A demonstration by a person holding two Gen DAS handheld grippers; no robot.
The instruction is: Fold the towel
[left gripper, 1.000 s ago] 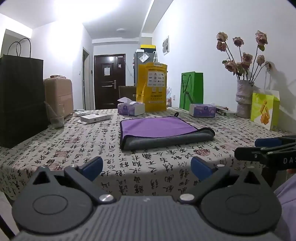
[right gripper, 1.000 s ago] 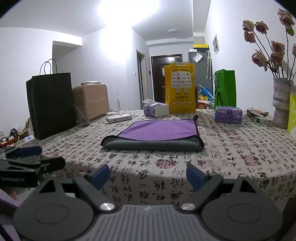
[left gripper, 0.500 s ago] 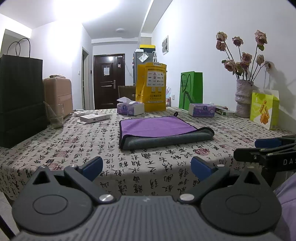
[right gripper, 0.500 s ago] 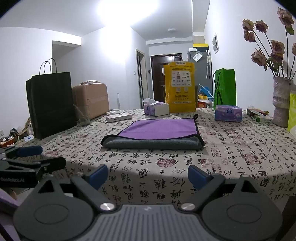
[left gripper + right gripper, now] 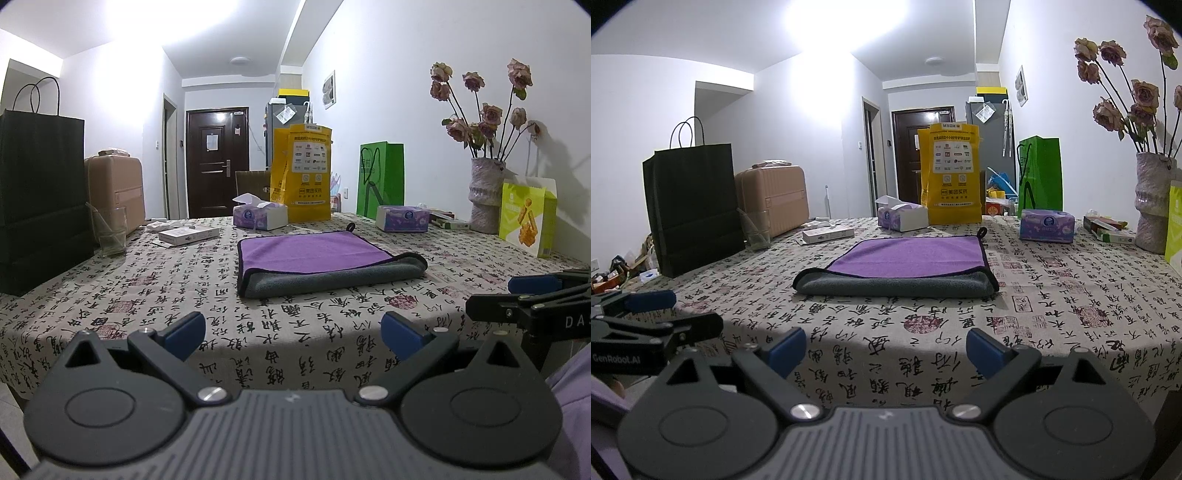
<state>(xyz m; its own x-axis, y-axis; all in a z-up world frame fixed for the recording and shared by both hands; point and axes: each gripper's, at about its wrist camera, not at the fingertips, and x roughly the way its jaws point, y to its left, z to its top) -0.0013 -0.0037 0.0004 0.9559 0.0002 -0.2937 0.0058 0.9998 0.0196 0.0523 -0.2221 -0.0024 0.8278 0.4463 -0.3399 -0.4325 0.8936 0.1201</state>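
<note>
Towel (image 5: 317, 264) sits folded on the table (image 5: 147, 295), well ahead of your left gripper (image 5: 291, 334) and right gripper (image 5: 886, 350), both spread wide and holding nothing. Tissue boxes (image 5: 1047, 225), a yellow bag (image 5: 951, 175) and a vase (image 5: 485, 195) stand behind it. Only your right camera catches floor clutter (image 5: 624, 269) beside the black bag (image 5: 690, 206).

Right gripper (image 5: 524, 295) cut by frame edge (jaw gap unclear), yellow bag (image 5: 951, 173) print too small to read.
</note>
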